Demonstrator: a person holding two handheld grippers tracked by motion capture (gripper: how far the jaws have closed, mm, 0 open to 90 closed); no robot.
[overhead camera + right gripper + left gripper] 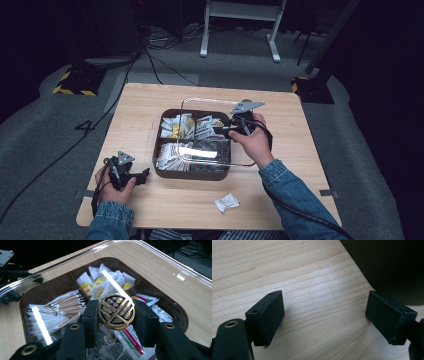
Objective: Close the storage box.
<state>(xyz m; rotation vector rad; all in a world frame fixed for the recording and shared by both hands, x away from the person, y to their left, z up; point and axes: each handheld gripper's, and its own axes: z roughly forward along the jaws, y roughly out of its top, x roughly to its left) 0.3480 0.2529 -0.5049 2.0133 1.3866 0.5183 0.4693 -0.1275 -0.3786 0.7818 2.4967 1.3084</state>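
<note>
Lid [200, 102], clear, hangs over the box [192, 172] of sachets, held by its gold knob [116, 311] between the closed jaws of the right gripper [116, 315]. That round knob could slip, dropping the lid askew on the sachets. Left gripper [324, 312] rests wide open, empty, beside the box.

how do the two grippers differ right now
The left gripper has its jaws wide apart with nothing between them; the right gripper is clamped on the round gold knob of a clear lid.
The left gripper rests low over bare table beside the dark tray; the right gripper is over the tray, above its sachets.
Both have black padded jaws and a grey three-cornered plate.
</note>
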